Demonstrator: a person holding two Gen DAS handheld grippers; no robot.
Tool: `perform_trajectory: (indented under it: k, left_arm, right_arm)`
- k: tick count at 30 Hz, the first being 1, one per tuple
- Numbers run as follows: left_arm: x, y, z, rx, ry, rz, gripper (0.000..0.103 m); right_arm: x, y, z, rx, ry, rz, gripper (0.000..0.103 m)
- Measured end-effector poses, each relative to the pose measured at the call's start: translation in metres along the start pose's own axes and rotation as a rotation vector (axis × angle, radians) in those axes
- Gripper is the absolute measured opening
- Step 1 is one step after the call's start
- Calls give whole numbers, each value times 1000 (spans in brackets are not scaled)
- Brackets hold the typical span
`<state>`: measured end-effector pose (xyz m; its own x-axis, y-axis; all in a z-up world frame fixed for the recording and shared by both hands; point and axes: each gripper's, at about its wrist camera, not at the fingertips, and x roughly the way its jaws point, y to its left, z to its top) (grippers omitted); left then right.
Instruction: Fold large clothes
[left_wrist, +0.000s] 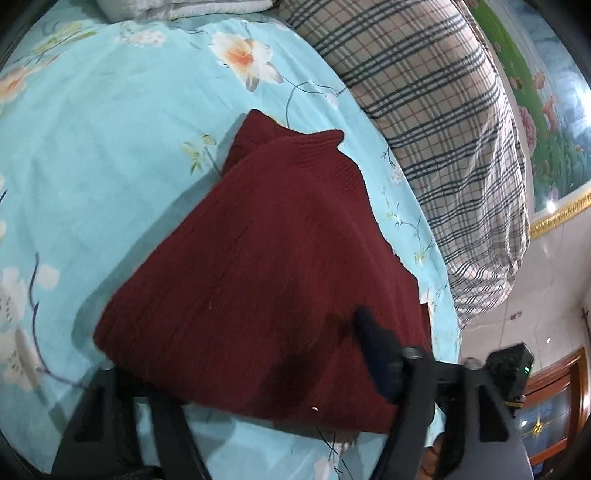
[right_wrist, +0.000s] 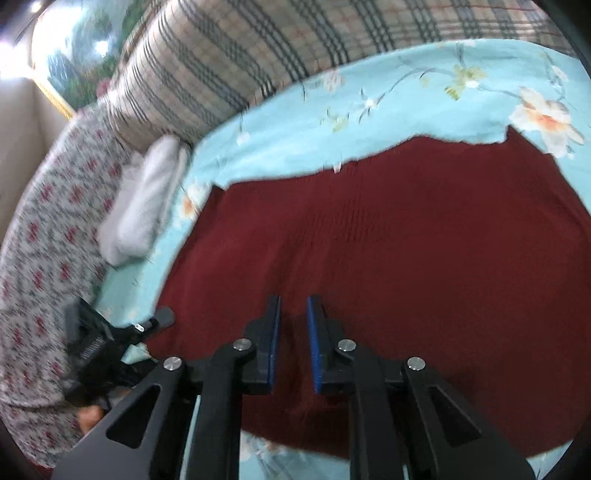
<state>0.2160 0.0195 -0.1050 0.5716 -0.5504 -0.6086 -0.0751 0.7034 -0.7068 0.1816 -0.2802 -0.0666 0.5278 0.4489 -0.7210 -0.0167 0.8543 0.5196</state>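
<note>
A: Right gripper (right_wrist: 293, 334) jaws a narrow gap apart, holding nothing, over the sweater (right_wrist: 388, 266). Left gripper (left_wrist: 236, 369) spread wide, the near hem between its fingers; can't tell if it's gripped.

B: Sweater's folded flat on the sheet (left_wrist: 110, 147). Press the crease outward toward the quilt (left_wrist: 436, 103); don't drag it.

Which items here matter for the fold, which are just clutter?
Job: dark red knit sweater, left gripper, right gripper.

Lying about: plaid quilt, white folded cloth, red-patterned grey blanket, floral blue bedsheet underneath.
</note>
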Motion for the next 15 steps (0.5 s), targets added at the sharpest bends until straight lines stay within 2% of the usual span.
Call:
perform_trajectory:
  k: [1,2,4,8,13,15]
  left_arm:
    - [1,0,1,4,2,0,31]
    - [2,0,2,7,4,-6,24]
    - [-1,-5,4,25,-9,-16,19]
    - [-12,-39,7,127,-42,-35,17]
    - [-20,-110,3,317,-66,-107,16]
    - [-15,-139,-5,399,-53,-135,16]
  right_arm:
    - [16,-1,-3,-18,54,-27,13]
    - [21,-1,-5,-23,56,-25,12]
    - [23,-6,-8,-22,36,-12,9]
    - [22,-13,-12,0,33,21,9]
    - [22,-19,-13,38,48,74,9]
    - [20,-23,-12,73,65,124,9]
